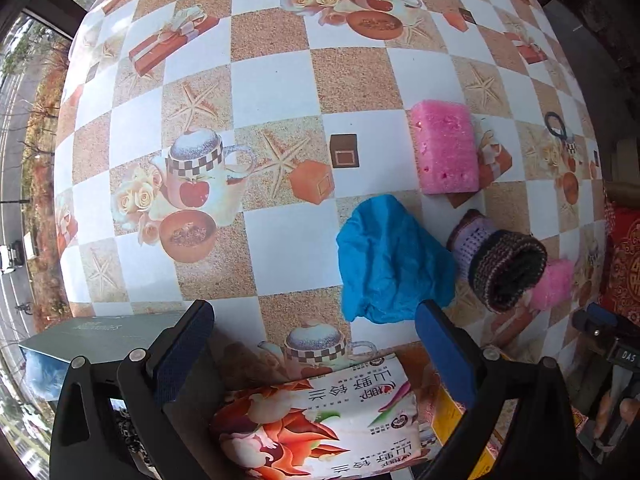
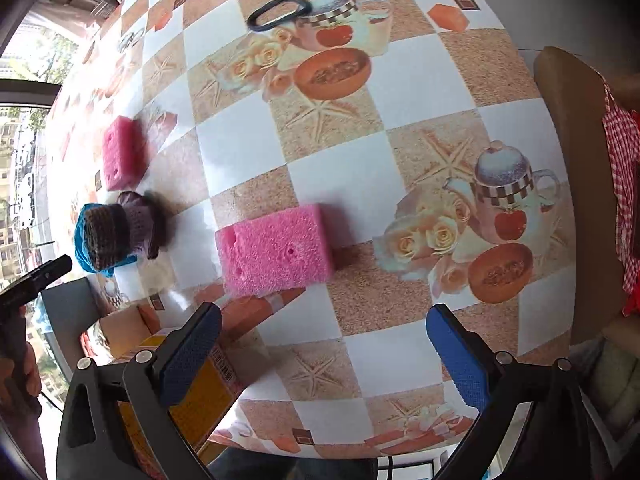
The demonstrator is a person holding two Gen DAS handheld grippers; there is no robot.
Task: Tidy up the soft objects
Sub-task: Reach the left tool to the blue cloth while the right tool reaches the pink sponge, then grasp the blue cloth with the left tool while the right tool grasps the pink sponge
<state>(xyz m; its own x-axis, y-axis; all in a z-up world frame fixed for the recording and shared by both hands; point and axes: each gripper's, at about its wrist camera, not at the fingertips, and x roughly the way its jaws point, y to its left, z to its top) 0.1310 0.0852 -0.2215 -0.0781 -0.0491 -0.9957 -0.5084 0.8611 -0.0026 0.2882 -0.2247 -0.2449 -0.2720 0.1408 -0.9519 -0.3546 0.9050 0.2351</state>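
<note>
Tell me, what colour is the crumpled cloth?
Blue. The crumpled cloth shows best in the left wrist view.

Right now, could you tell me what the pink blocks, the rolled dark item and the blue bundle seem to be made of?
Pink blocks: likely sponge foam, matte, with pores and small holes.
Rolled dark item: knitted or crocheted yarn, with visible stitch rows.
Blue bundle: soft crumpled cloth or thin sheet, matte; exact material unclear.

Two pink sponges (image 2: 276,250) (image 2: 119,159), one blue cloth (image 1: 390,262), one knit roll (image 1: 502,266), one hair tie (image 2: 280,13), all on table (image 2: 248,144).
</note>
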